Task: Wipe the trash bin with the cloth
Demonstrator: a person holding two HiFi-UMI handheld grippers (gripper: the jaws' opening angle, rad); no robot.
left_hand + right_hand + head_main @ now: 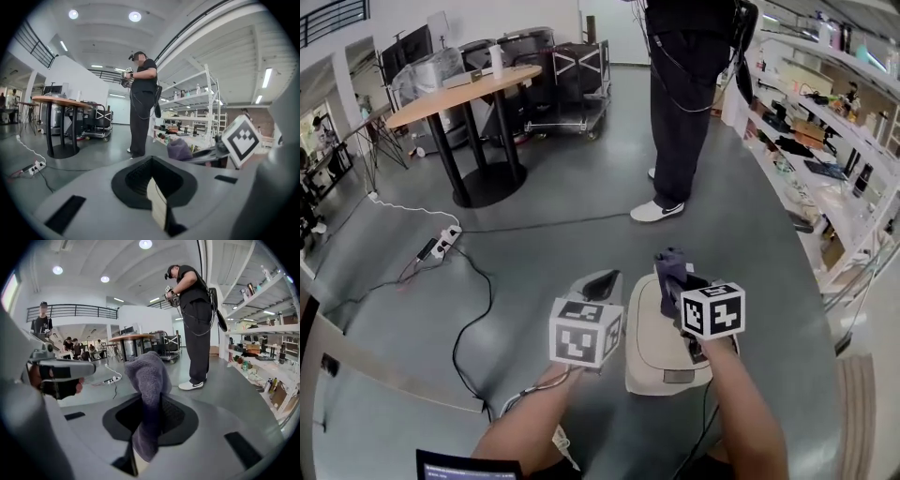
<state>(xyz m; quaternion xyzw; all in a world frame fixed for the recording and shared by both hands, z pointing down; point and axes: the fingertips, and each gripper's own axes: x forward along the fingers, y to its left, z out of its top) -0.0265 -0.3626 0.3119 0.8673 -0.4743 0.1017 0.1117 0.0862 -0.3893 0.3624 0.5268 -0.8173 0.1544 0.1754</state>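
A low beige trash bin [649, 339] stands on the grey floor right below me. My right gripper [673, 277] hovers over its far end, shut on a purple-grey cloth [672, 267]. In the right gripper view the cloth [149, 377] stands up from between the jaws of that gripper [144, 427] and hangs down over them. My left gripper [602, 283] is just left of the bin, level with the right one, its jaws together with nothing in them. The left gripper view shows that gripper [153, 186] pointing out over the floor, with the cloth [179, 149] to its right.
A person in dark clothes [684, 103] stands a few steps ahead. A round wooden table [464, 92] and a cart [567, 70] are at the far left. A power strip [443, 242] and black cables [478, 309] lie left. Shelving [825, 159] lines the right side.
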